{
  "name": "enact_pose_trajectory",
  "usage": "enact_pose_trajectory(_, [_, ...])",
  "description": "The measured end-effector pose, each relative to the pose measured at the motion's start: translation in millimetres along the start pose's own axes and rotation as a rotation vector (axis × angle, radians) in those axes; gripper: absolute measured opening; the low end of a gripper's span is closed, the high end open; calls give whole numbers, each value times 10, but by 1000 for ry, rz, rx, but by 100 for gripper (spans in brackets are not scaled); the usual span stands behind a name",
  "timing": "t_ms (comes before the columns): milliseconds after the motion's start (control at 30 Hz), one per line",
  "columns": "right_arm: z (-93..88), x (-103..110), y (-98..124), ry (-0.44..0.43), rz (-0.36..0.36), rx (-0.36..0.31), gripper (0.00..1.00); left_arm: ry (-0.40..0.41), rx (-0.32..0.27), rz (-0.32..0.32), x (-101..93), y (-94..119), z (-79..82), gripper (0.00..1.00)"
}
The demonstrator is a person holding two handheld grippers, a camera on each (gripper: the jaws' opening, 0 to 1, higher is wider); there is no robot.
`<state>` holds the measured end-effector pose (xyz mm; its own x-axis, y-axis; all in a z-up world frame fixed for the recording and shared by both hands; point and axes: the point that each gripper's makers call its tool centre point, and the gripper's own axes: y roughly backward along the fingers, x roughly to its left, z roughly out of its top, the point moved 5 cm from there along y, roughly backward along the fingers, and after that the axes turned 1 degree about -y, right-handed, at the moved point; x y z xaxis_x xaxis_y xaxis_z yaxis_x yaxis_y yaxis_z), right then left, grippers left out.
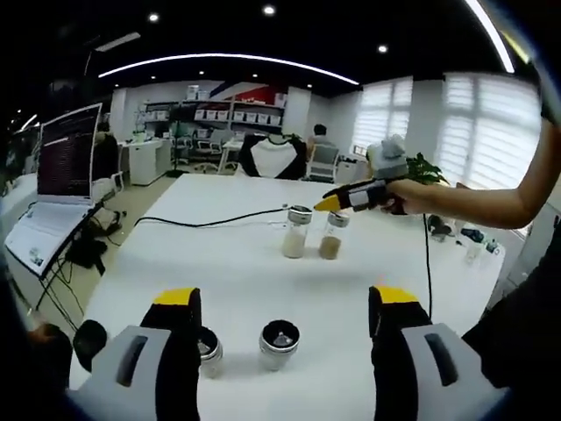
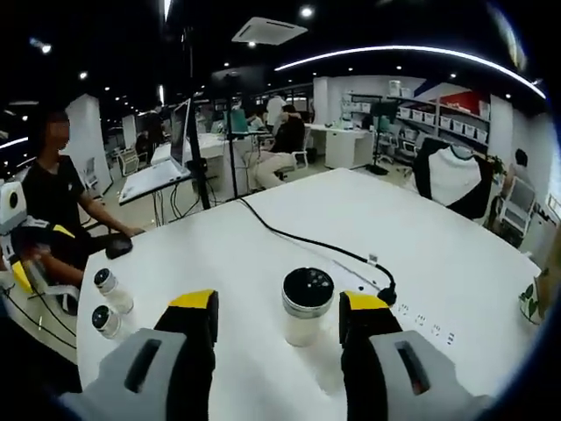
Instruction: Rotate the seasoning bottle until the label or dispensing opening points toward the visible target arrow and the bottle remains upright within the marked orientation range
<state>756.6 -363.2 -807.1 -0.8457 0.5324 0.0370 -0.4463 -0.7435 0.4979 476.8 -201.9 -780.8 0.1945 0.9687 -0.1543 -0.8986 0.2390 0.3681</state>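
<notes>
A broad white table (image 1: 263,289) with a smooth matt top carries everything. In the left gripper view, two clear glass seasoning bottles with metal caps stand upright side by side near its middle: the pale-filled one (image 1: 295,232) at 9 o'clock of the brown-filled one (image 1: 332,236). Two short steel-topped shakers (image 1: 279,344) stand at the 6 o'clock edge. A thin black cable (image 1: 210,220) trails across the top toward 9 o'clock.

Clear glassy seasoning bottle (image 2: 307,307) w/ glossy black perforated cap, smooth matt white table (image 2: 263,263), matt grey plastic right gripper (image 2: 279,317) w/ yellow-tipped black jaws
</notes>
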Motion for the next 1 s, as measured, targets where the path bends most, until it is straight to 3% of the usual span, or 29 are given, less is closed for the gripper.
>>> enact_pose_trajectory(167, [-13,-102,-149,-12,-33,-17,53,30,-53,26,51,-65,80,85])
enact_pose_trajectory(333, [-31,-122,-262,-25,-45,-1,53,53,-63,52,151,-128,100,83])
enact_pose_trajectory(600, [-163,-180,-484,-35,-41,55,52,44,-37,60,148,-190,55,83])
enact_pose_trajectory(767, [-163,-198,-543,-38,-11,48,41,53,-46,58,153,-193,44,83])
enact_pose_trajectory(1000, [-188,-213,-573,-19,-12,69,37,49,-17,39,175,-213,-8,82])
